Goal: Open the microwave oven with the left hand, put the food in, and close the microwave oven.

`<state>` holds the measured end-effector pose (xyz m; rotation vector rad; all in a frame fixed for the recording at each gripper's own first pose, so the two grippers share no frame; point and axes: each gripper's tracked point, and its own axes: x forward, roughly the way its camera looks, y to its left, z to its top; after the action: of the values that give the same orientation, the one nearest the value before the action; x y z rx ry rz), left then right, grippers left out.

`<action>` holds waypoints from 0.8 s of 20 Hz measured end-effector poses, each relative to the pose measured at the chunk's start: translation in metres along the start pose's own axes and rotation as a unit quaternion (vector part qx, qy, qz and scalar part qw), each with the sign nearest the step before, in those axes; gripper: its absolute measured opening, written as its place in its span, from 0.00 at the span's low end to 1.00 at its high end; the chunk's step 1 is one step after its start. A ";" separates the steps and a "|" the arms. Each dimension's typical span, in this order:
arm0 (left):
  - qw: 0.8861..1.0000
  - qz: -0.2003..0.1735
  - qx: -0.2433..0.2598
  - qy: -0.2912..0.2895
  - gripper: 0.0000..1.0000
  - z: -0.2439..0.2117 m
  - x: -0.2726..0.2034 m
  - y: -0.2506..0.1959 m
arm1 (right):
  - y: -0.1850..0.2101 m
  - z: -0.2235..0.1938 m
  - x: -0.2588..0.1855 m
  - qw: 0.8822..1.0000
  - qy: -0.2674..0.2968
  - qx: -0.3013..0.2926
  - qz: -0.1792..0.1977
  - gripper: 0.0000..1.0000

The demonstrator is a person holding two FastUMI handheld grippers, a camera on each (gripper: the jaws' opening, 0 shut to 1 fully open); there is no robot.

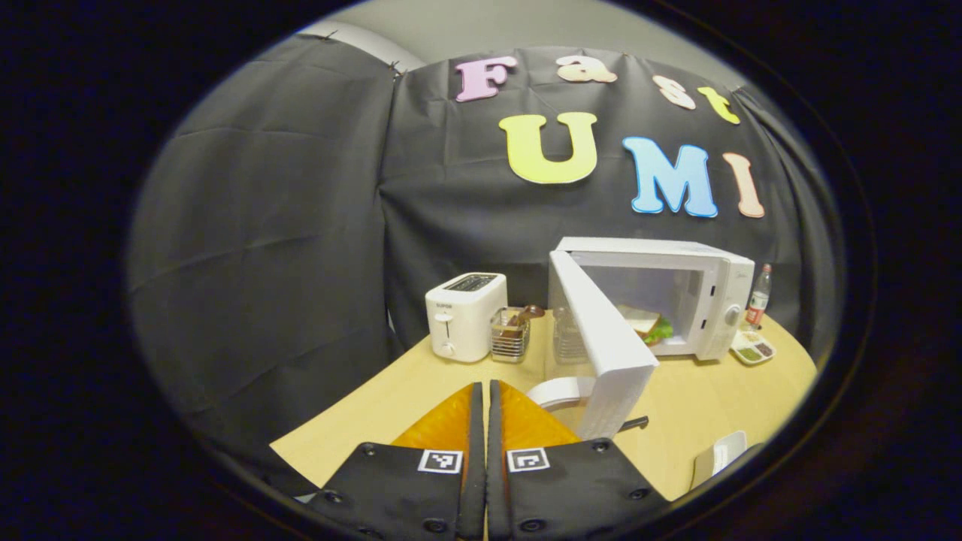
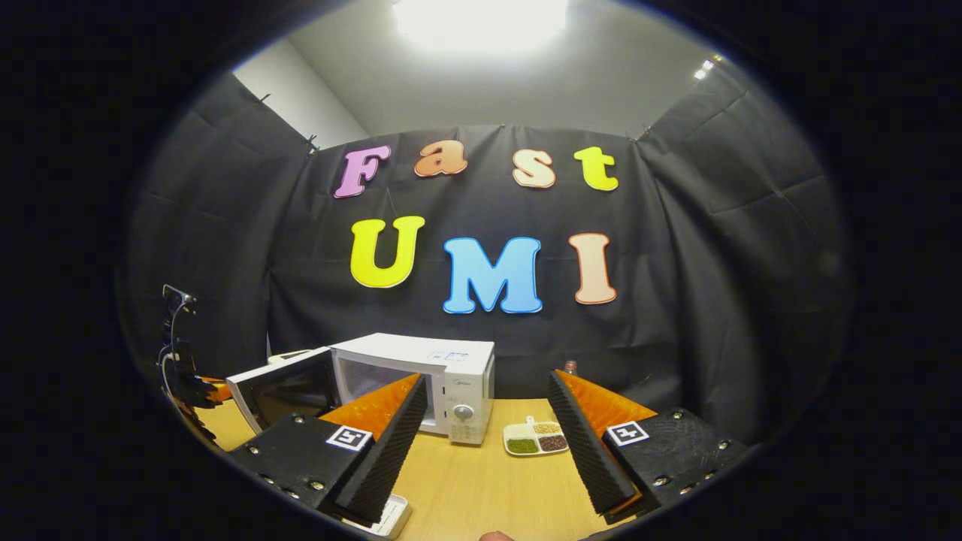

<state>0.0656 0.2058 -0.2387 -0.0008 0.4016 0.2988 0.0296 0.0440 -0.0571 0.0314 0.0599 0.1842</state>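
Left gripper (image 1: 481, 398): jaws pressed together, nothing between them — bottom centre of the left gripper view.
Right gripper (image 2: 485, 421): jaws spread wide, empty — bottom of the right gripper view.
Microwave (image 1: 699, 289): right of centre on the wooden table (image 1: 391, 406); its door (image 1: 605, 342) hangs open toward the camera.
Sandwich (image 1: 646, 323): inside the microwave cavity, partly hidden by the door.
Toaster (image 1: 464, 315): left of the microwave, a wire basket (image 1: 511, 336) just beside it.
Snack dish (image 2: 535, 437): on the table, right of the microwave.
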 end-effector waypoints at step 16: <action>0.991 -0.136 0.017 0.005 0.07 0.013 0.013 -0.152 | -0.025 -0.017 0.011 0.999 0.030 0.015 -0.026 0.98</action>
<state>0.1252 0.0650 -0.2406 -0.0243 0.4102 0.0222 0.0440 0.0224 -0.0756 0.0542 0.1236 0.1318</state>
